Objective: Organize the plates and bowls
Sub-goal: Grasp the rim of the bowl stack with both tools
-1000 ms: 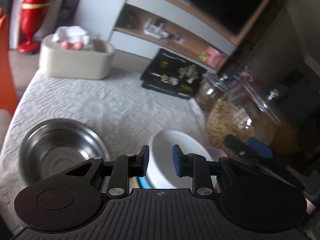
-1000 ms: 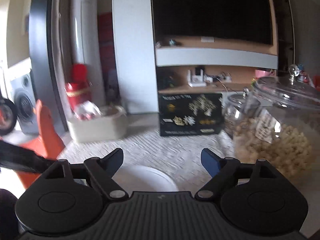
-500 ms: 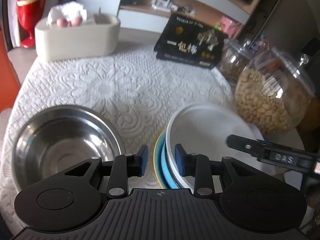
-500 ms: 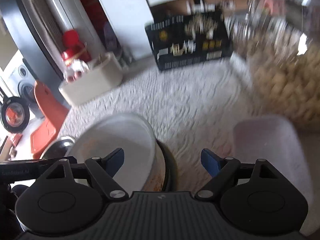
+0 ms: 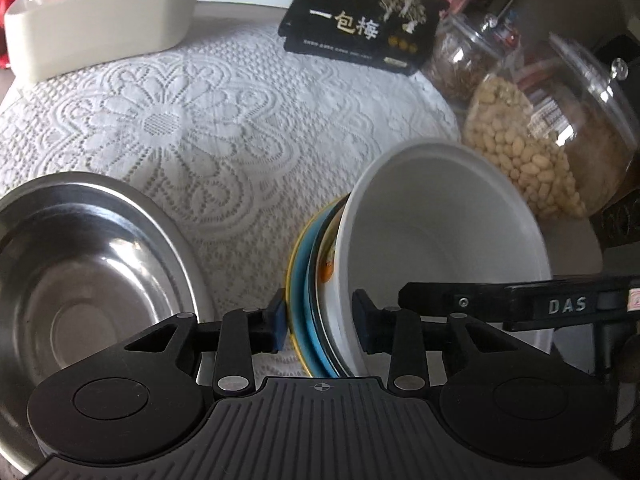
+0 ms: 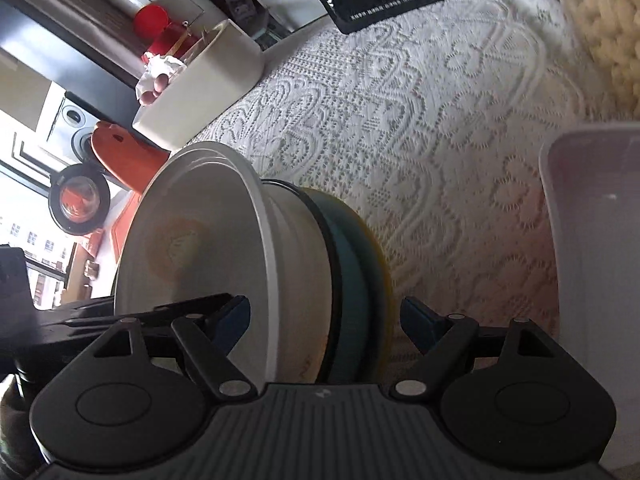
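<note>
Step in hand: both grippers closing in on stack of deep white ceramic bowl (image 5: 436, 240) nested on blue yellow-rimmed plates (image 5: 304, 280), near edge of white lace tablecloth (image 5: 192, 112), beside shiny steel bowl (image 5: 80, 256); left gripper (image 5: 320, 326) jaws opening, spread astride stack rim, pads not pressing; right gripper (image 6: 322, 318) jaws closing, wide, stack edge between, not yet touching; next move likely needs firm pinch before lift; versus a second ago, both views show stack nearer, cameras tipped down
</note>
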The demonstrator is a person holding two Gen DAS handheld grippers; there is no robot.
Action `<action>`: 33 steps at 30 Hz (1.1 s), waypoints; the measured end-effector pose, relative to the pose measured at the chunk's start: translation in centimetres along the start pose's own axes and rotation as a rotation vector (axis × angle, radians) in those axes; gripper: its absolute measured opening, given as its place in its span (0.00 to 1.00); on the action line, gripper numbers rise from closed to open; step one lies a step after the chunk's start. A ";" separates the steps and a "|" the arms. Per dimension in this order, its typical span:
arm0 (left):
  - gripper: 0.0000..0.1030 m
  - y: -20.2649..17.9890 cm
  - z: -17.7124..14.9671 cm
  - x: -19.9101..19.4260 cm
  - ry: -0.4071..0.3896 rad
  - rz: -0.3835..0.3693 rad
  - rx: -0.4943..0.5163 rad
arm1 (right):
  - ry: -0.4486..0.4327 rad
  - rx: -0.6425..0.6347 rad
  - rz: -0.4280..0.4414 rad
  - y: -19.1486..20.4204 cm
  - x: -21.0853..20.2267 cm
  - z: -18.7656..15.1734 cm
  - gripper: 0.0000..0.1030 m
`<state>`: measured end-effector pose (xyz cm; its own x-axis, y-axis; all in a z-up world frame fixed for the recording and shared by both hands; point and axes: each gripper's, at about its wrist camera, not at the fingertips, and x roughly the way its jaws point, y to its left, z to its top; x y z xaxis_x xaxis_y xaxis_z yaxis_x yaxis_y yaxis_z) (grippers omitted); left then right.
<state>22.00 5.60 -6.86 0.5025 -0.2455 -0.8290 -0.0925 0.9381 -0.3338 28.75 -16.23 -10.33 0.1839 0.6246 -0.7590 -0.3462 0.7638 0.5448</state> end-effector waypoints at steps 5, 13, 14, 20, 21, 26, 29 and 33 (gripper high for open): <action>0.38 -0.2 0.2 0.5 0.020 0.008 0.003 | 0.009 0.002 -0.023 0.6 0.0 -0.5 0.66; 0.37 0.3 0.4 0.3 0.062 -0.014 -0.066 | 0.028 -0.005 -0.052 1.3 0.1 -0.8 0.65; 0.37 0.3 0.4 0.3 0.067 -0.013 -0.066 | 0.038 -0.005 -0.056 1.4 0.2 -0.7 0.65; 0.38 -0.6 0.3 0.2 0.097 0.040 -0.038 | 0.054 -0.006 -0.070 1.7 0.4 -0.4 0.66; 0.38 -0.6 0.2 0.1 0.102 0.039 -0.038 | 0.055 0.001 -0.065 1.6 0.3 -0.3 0.66; 0.38 -0.1 -0.3 -0.2 0.124 0.022 -0.058 | 0.049 -0.003 -0.048 1.4 0.4 0.0 0.66; 0.38 0.0 -0.4 -0.2 0.120 0.024 -0.060 | 0.048 -0.013 -0.049 1.6 0.4 0.1 0.66; 0.39 0.2 -0.4 -0.2 0.120 0.006 -0.064 | 0.046 -0.033 -0.068 1.7 0.3 -0.1 0.66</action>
<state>21.55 5.78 -6.92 0.3957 -0.2709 -0.8775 -0.1515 0.9232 -0.3533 28.11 -14.75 -9.70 0.1658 0.5630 -0.8096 -0.3644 0.7979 0.4802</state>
